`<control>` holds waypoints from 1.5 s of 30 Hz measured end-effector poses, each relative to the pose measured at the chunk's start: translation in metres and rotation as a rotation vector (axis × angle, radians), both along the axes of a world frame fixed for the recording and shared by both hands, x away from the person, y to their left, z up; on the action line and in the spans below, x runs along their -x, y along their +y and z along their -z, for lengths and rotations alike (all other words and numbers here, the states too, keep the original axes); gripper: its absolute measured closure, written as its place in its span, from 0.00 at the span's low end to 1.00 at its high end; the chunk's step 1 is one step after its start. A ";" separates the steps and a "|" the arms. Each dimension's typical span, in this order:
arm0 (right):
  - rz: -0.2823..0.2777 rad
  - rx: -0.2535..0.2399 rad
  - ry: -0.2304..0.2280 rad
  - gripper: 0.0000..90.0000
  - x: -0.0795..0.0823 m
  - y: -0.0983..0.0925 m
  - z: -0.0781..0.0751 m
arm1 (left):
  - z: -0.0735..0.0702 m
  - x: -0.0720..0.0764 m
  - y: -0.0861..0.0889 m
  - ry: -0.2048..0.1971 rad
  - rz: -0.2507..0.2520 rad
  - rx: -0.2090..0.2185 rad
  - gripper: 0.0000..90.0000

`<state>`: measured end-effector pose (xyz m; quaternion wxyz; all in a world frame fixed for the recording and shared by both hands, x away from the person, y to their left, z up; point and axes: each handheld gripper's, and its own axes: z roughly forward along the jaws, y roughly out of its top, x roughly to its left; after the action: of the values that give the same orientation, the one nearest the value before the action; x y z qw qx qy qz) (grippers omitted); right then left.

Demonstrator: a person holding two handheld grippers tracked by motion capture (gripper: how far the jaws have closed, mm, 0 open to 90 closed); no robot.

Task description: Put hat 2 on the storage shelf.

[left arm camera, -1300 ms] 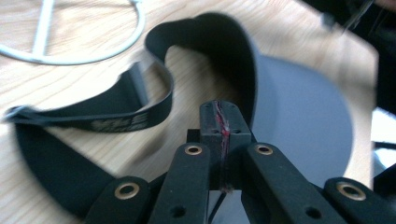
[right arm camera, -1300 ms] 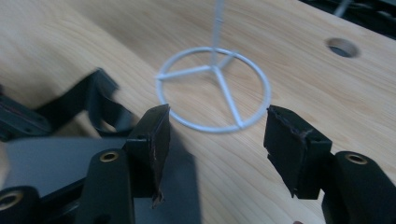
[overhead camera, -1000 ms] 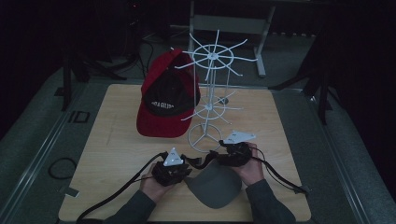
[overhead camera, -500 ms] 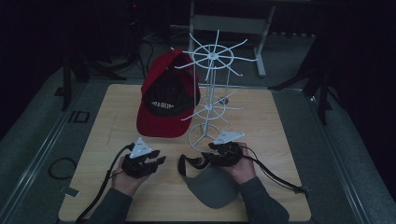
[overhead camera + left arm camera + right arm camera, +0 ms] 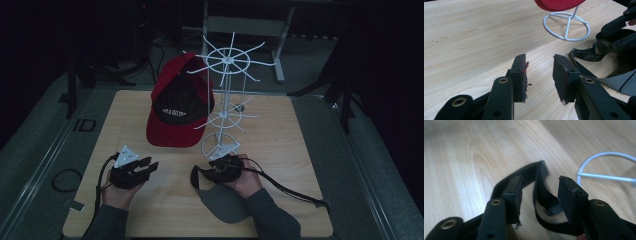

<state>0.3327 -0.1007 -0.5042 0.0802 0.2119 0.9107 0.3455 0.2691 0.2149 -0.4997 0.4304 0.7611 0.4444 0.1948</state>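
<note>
The left gripper (image 5: pixel 145 167) lies low over the desk (image 5: pixel 300 150), fingers (image 5: pixel 520 75) released and empty. The right gripper (image 5: pixel 200 175), fingers closing loosely around the strap, not pinching it, rests on the grey cap (image 5: pixel 225 205) at the desk's near edge.

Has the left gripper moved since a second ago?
Yes. The left gripper has slid left across the table, away from the white wire stand and the grey cap.
</note>
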 end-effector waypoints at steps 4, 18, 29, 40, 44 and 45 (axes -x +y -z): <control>-0.009 0.055 0.012 0.64 -0.002 0.007 0.005 | 0.001 -0.001 -0.001 0.000 0.004 0.002 0.71; 0.006 0.129 0.047 0.66 -0.014 0.016 0.017 | 0.004 -0.002 -0.003 0.009 0.005 0.006 0.71; 0.007 0.108 0.038 0.57 -0.017 0.022 0.014 | 0.005 -0.004 -0.005 0.017 0.013 0.001 0.71; 0.020 0.186 0.079 0.64 -0.024 0.033 0.020 | 0.005 -0.003 -0.005 0.015 0.010 0.011 0.71; 0.028 0.212 0.089 0.69 -0.025 0.035 0.022 | 0.005 -0.003 -0.006 0.015 0.013 0.011 0.71; 0.028 0.222 0.085 0.71 -0.025 0.035 0.022 | 0.005 -0.003 -0.006 0.015 0.013 0.012 0.71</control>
<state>0.3580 -0.0660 -0.5258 0.0695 0.2286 0.9429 0.2321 0.2722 0.2091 -0.5050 0.4329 0.7627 0.4440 0.1837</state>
